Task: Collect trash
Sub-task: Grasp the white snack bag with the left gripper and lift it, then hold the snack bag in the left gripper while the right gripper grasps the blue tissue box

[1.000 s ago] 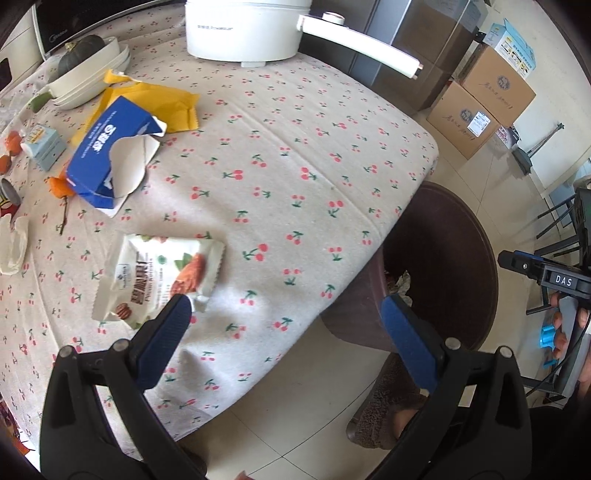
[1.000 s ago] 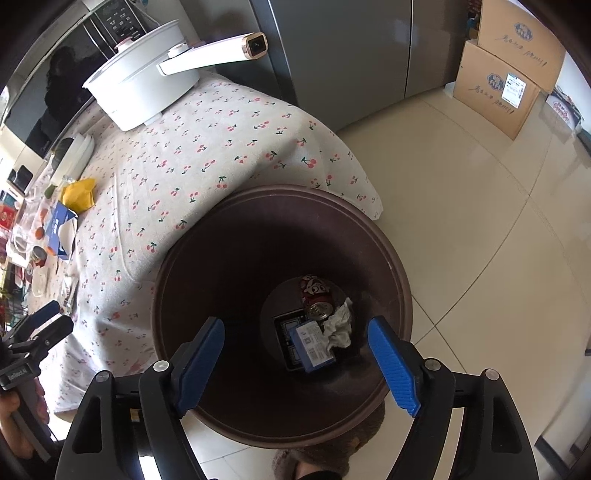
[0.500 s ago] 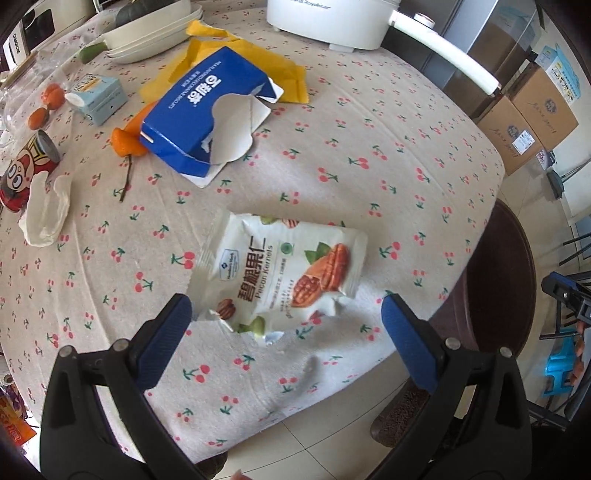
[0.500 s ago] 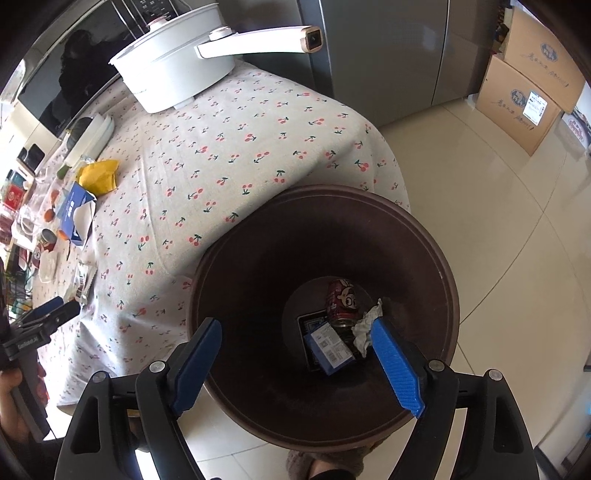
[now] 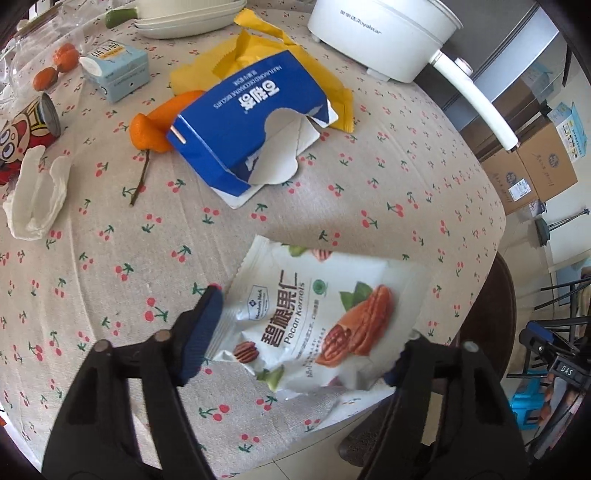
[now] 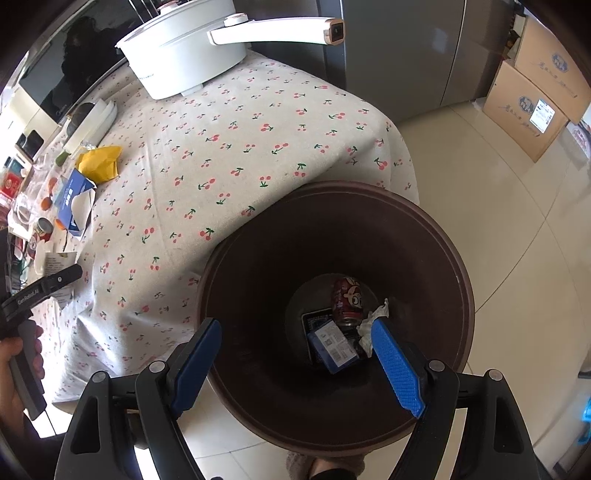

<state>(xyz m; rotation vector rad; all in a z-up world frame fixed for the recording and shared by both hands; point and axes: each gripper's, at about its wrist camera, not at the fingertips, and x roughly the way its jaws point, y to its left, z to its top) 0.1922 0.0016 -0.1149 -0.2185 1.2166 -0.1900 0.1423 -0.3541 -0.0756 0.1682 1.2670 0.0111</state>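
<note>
A white pecan-kernel bag (image 5: pixel 325 314) lies near the front edge of the cherry-print table (image 5: pixel 110 258). My left gripper (image 5: pixel 299 343) points down over it, jaws closing. The left pad (image 5: pixel 201 328) presses the bag's left edge; the bag's right corner buckles over the other finger. The bag (image 6: pixel 55 262) and left gripper (image 6: pixel 44 284) also show at the far left of the right wrist view. My right gripper (image 6: pixel 295 365) hangs open and empty over the brown bin (image 6: pixel 461 258), which holds a red can (image 6: pixel 347 299), a blue box (image 6: pixel 332 347) and a crumpled tissue (image 6: pixel 373 321).
On the table lie a torn blue box (image 5: pixel 243 136), a yellow wrapper (image 5: pixel 258 48), orange peel (image 5: pixel 147 129), a tissue (image 5: pixel 37 195), a red can (image 5: pixel 22 125) and a small carton (image 5: pixel 114 70). A white pot (image 5: pixel 380 33) stands behind. Cardboard boxes (image 5: pixel 532 162) sit on the floor.
My left gripper has moved from the table edge over the pecan bag and its jaws have narrowed onto it. My right gripper has shifted slightly over the bin, still open.
</note>
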